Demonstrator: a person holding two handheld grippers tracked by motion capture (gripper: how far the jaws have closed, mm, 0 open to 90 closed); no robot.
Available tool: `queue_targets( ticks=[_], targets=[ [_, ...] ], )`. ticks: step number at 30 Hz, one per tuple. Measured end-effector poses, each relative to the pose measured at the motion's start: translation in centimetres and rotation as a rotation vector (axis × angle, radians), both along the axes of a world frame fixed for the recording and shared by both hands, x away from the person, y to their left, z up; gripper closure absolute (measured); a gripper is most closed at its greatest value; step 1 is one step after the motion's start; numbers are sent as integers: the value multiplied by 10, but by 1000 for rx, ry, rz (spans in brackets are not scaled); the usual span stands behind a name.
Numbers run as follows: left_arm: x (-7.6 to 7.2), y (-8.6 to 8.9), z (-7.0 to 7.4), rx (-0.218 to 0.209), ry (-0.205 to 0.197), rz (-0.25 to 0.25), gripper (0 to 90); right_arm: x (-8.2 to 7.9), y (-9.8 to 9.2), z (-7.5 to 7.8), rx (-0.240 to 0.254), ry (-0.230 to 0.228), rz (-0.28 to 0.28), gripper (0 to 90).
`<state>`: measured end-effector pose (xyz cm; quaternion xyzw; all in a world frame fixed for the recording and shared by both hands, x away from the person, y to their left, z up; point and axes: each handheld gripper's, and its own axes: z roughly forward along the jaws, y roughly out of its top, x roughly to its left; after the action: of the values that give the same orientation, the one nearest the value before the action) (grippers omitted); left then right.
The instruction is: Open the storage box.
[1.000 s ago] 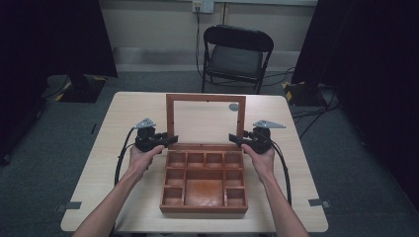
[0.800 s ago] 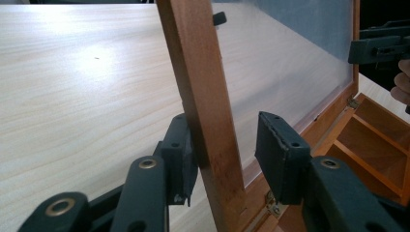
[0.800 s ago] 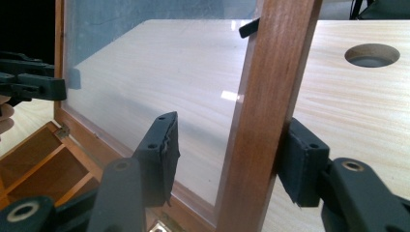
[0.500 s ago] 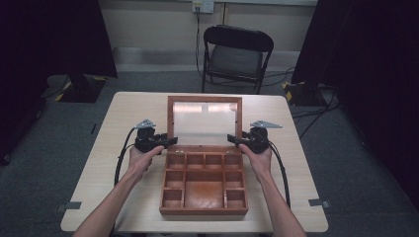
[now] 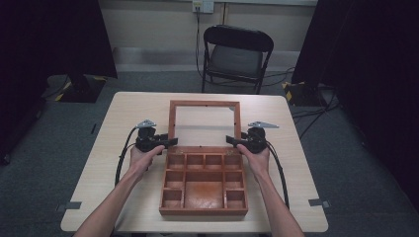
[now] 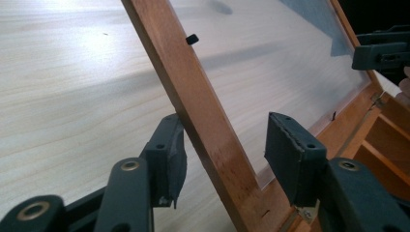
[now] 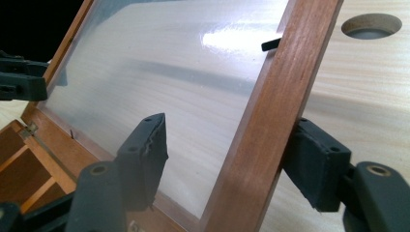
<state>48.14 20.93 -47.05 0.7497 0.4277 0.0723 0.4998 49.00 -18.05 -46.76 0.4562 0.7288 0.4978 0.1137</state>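
A wooden box [image 5: 203, 185] with small compartments is sitting at the centre of the high view on a pale table [image 5: 123, 113]. Its glass-panelled lid [image 5: 204, 124] is standing raised behind the tray, leaning back. The left gripper [image 5: 168, 142] and right gripper [image 5: 232, 140] are each straddling one side rail of the lid near the hinges. In the gripper views both sets of jaws are spread wide around the wood, not clamping it. Judging by this, the lid is open, and whether it is to go further back or down cannot be told.
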Motion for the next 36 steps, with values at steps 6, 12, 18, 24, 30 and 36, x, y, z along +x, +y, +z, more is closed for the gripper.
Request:
queue_targets(
  ticks=[6,12,18,24,30,36],
  targets=[
    [2,2,-5,-9,26,-2,449,1,-1,-2,-1,18,-7,297],
    [3,1,-7,-5,40,5,425,2,1,-6,-10,31,-9,272],
    [3,-6,-9,19,57,3,312,4,2,-10,-13,57,-4,234],
    [3,-6,-9,15,64,3,312,4,3,-10,-12,61,-5,232],
    [4,-6,-11,0,77,6,306,3,4,-11,-20,69,-12,216],
    [5,-6,-13,6,83,13,276,4,3,-12,-24,85,-16,205]
  ],
)
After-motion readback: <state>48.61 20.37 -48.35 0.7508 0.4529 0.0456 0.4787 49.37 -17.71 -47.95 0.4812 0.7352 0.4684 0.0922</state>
